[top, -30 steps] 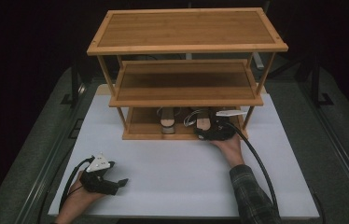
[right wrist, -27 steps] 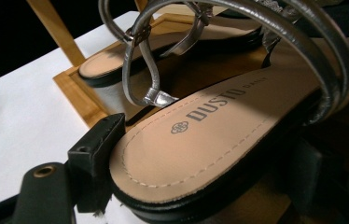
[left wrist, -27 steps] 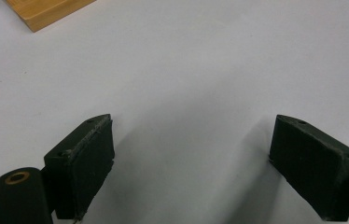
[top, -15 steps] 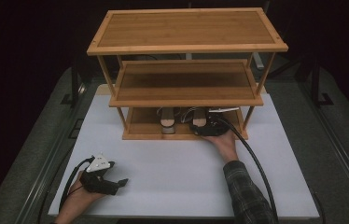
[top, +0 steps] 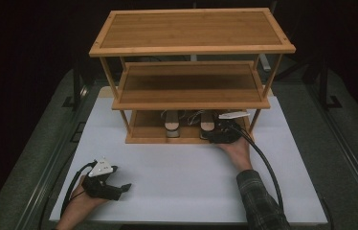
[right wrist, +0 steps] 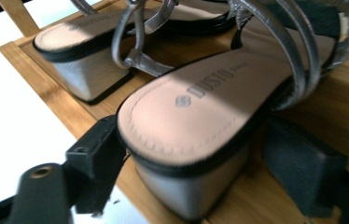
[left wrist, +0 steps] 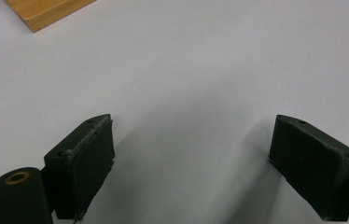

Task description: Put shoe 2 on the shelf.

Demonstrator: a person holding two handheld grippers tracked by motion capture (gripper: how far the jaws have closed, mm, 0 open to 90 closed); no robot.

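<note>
At the left of the high view we see the left tongs (top: 119, 188) resting low on the white table (top: 182, 177), held in the person's left hand (top: 79, 201), well apart from the wooden rack (top: 191, 76). In the left gripper view their two black jaws stand wide apart over bare table, holding nothing, with a corner of the rack's base at the top left.

Moving right, we find a pair of heeled sandals on the rack's bottom shelf (top: 143, 127): the left sandal (top: 171, 125) and just beside it the right sandal (top: 207, 125). The right tongs (top: 215, 135), in the person's right hand (top: 234, 151), reach in at the shelf's front edge. In the right gripper view the jaws sit either side of the right sandal's heel (right wrist: 191, 135); the left jaw touches it while the right one stands slightly off, so we see them open around it, not clamped.
</note>
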